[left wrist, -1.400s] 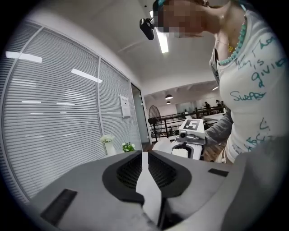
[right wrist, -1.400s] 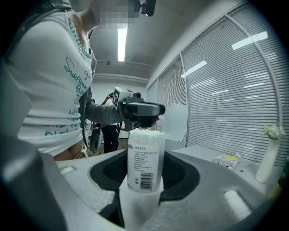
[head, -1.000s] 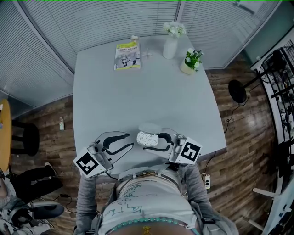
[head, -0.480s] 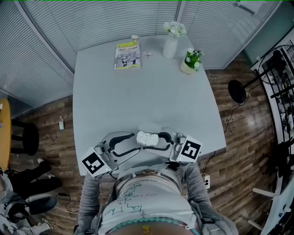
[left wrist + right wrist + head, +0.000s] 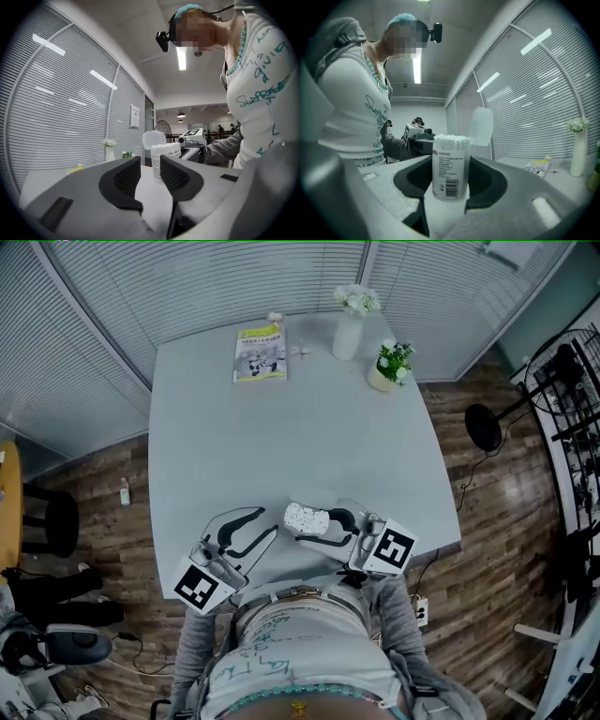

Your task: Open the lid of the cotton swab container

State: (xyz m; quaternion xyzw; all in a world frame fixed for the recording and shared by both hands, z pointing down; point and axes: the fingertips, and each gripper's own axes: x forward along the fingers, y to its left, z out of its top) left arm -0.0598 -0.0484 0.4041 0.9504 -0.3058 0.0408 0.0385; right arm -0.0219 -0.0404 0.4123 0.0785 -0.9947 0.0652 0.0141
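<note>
The cotton swab container (image 5: 302, 517), a clear tube with a white label, stands upright near the table's front edge. My right gripper (image 5: 314, 526) is shut on it, one pad on each side of the tube (image 5: 451, 159). Its hinged lid (image 5: 482, 125) is flipped up and back, and the swab tips show at the top. My left gripper (image 5: 269, 526) sits just left of the container, apart from it. Its jaws have just been closing and nothing is between them. In the left gripper view the container (image 5: 165, 149) and lid (image 5: 153, 139) stand beyond the left gripper (image 5: 150, 164).
The grey table (image 5: 281, 446) carries a booklet (image 5: 260, 352), a white vase of flowers (image 5: 349, 329) and a small potted plant (image 5: 389, 362) at its far edge. A dark stool (image 5: 52, 521) stands on the wooden floor to the left.
The left gripper came in beside the container with its jaws wide, then drew back to the left with the jaws narrower. The right gripper and container shifted slightly right.
</note>
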